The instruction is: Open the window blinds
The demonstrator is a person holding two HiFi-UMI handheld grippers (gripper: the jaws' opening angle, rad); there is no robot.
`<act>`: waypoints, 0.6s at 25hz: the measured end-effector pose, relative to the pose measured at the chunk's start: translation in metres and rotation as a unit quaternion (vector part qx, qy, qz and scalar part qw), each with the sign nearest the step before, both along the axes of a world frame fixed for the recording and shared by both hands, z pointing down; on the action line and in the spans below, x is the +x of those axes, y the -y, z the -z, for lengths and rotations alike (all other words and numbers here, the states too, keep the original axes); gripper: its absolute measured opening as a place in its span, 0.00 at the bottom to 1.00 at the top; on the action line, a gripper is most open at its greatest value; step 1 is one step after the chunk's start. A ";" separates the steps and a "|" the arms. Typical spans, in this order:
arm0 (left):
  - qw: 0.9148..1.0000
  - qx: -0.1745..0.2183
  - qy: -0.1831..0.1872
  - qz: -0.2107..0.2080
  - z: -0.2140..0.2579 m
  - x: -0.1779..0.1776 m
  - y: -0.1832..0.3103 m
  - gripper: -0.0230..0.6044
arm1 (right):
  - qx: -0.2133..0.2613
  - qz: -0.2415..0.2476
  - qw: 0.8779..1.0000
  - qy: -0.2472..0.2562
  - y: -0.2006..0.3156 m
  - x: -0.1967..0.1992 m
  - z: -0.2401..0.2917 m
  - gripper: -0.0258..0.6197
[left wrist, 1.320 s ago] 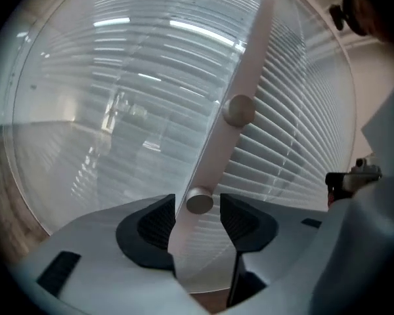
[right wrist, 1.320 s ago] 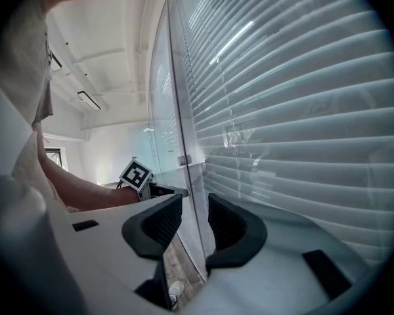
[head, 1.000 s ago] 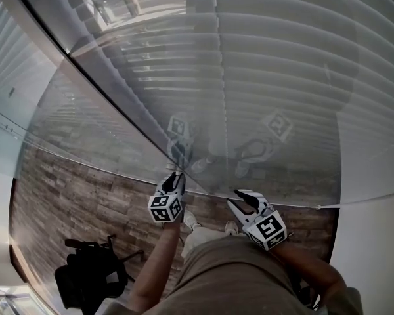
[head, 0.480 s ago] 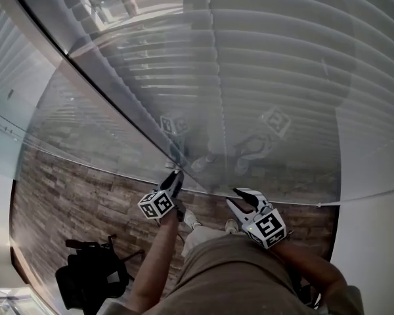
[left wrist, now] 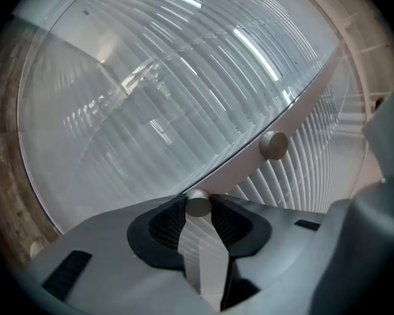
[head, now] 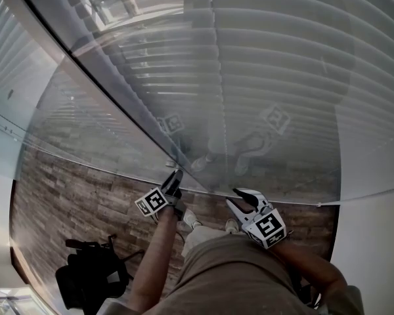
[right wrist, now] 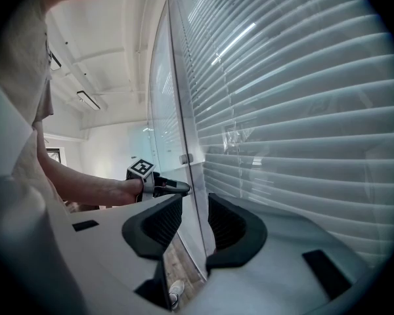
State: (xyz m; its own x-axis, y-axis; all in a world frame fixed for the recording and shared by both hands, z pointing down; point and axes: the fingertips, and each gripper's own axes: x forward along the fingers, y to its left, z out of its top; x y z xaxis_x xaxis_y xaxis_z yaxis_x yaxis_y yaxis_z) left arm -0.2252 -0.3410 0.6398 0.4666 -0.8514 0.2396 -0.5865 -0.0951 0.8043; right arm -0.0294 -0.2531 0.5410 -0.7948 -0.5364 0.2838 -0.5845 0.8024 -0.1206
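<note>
Left gripper (head: 175, 176) and right gripper (head: 237, 197): pale grey shells, with black ribbed pads (right wrist: 163, 223) in black surrounds. Behind each set of jaws sits a white cube (head: 269, 227) with black square markers (one per visible face). A dark rectangular slot (right wrist: 322, 272) lies behind each pad. Worn: beige trousers (head: 236, 274), pale shoes (head: 191, 220), light short sleeve (right wrist: 26, 77).

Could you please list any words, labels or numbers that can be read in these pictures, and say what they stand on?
None: no readable text in any view.
The left gripper and the right gripper carry only black-and-white square marker patterns, no letters or numbers.
</note>
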 end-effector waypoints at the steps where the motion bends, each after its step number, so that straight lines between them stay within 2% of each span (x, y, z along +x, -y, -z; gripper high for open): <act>1: 1.000 -0.002 -0.022 0.003 0.000 0.000 0.000 0.25 | -0.001 0.000 1.000 -0.001 -0.001 0.000 -0.001 0.24; 4: 0.995 -0.005 -0.097 0.015 -0.001 -0.001 0.000 0.25 | -0.002 0.000 1.000 -0.001 -0.002 0.000 -0.001 0.24; 9: 0.986 -0.001 -0.167 0.015 0.003 0.002 0.001 0.25 | -0.001 0.001 1.000 -0.003 -0.002 0.001 -0.003 0.24; 13: 0.981 0.003 -0.193 0.029 0.003 0.002 0.001 0.25 | 0.000 0.001 1.000 0.000 -0.001 0.000 0.001 0.24; 15: 0.983 0.017 -0.180 0.032 0.006 0.002 0.002 0.25 | -0.002 0.003 1.000 0.001 -0.002 -0.002 0.002 0.24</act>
State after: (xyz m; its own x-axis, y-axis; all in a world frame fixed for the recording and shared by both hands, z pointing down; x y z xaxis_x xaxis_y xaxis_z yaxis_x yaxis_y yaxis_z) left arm -0.2227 -0.3429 0.6341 0.4617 -0.8861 0.0401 -0.2707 -0.0977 0.9577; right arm -0.0314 -0.2508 0.5390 -0.7982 -0.5309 0.2848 -0.5801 0.8049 -0.1253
